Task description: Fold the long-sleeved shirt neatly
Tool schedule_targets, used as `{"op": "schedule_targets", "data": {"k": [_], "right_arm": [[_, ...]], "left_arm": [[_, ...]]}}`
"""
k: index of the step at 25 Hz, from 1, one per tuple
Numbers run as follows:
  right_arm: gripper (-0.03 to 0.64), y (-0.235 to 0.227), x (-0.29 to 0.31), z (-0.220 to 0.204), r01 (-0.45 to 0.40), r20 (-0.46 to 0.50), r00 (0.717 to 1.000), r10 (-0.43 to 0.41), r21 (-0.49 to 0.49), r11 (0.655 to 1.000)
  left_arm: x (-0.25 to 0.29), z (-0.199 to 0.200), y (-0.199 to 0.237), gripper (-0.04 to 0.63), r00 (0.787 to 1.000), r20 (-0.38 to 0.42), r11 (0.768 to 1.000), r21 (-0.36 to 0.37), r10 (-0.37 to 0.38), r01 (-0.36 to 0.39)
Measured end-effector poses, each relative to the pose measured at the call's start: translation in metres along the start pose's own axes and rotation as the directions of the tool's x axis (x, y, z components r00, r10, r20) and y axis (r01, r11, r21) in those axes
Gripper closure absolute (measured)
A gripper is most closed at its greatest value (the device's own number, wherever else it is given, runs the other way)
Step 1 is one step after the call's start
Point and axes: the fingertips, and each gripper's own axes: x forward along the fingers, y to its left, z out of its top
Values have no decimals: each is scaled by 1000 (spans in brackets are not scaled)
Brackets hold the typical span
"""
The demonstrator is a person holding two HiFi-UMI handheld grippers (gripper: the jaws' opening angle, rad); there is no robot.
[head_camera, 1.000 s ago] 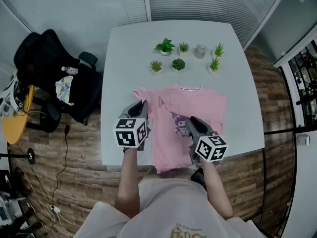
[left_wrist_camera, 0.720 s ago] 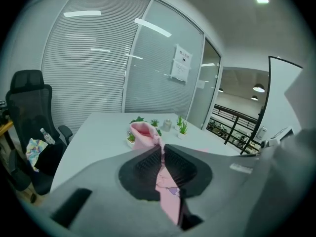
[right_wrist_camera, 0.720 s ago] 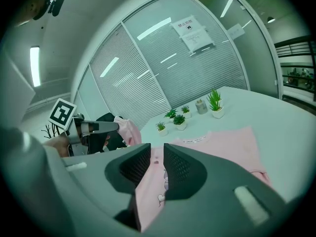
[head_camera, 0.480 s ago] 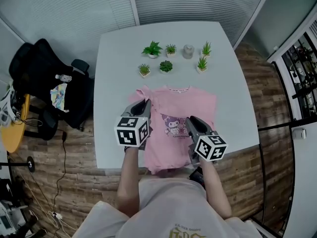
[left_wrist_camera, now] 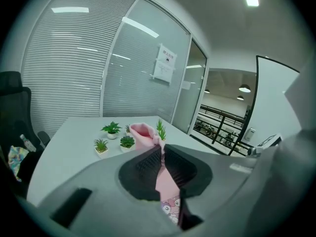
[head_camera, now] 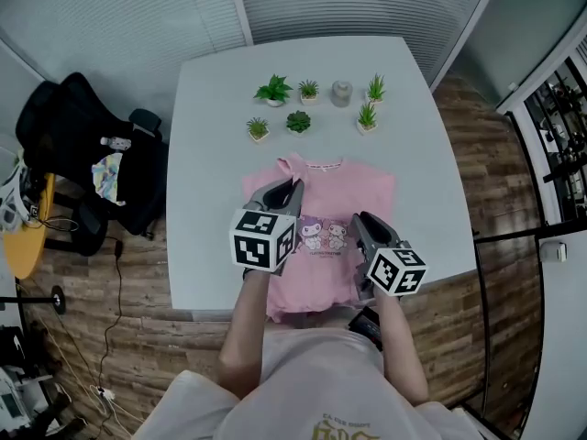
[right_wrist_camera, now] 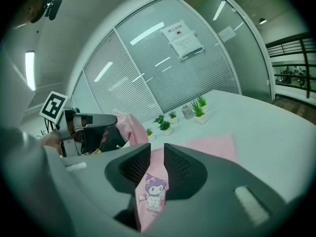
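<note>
A pink long-sleeved shirt (head_camera: 359, 183) with a cartoon print lies on the white table (head_camera: 209, 218), its hem at the near edge. My left gripper (head_camera: 292, 189) hovers over the shirt's left half and is shut on a lifted strip of pink fabric (left_wrist_camera: 166, 180); more of it bunches past the jaws. My right gripper (head_camera: 359, 221) is over the lower right part, shut on a raised fold that bears the print (right_wrist_camera: 150, 189). In the right gripper view the left gripper (right_wrist_camera: 109, 128) shows at the left with pink cloth (right_wrist_camera: 127, 125) hanging from it.
Several small potted plants (head_camera: 297, 122) and a grey jar (head_camera: 341, 92) stand in a group at the far side of the table. A black office chair (head_camera: 87, 145) with clutter stands to the left on the wooden floor. Glass walls with blinds run behind the table.
Both grippers have moved to the right across the table. The left one has carried the shirt's left side in over the body; the cartoon print now shows between the grippers.
</note>
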Motion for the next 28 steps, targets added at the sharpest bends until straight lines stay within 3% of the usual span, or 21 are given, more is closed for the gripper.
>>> {"op": "schedule_targets", "data": {"k": [6, 20, 28], "right_arm": [[523, -30, -7, 15, 13, 23, 1000, -14, 33, 999], [520, -92, -25, 10, -1, -22, 1000, 3, 61, 998], [514, -120, -23, 1, -12, -78, 997, 16, 55, 998]], "left_arm": [[36, -11, -31, 568, 999, -47, 999, 21, -27, 28], [109, -73, -73, 565, 983, -179, 994, 108, 38, -19], [147, -113, -87, 558, 948, -306, 966, 258, 90, -8]]}}
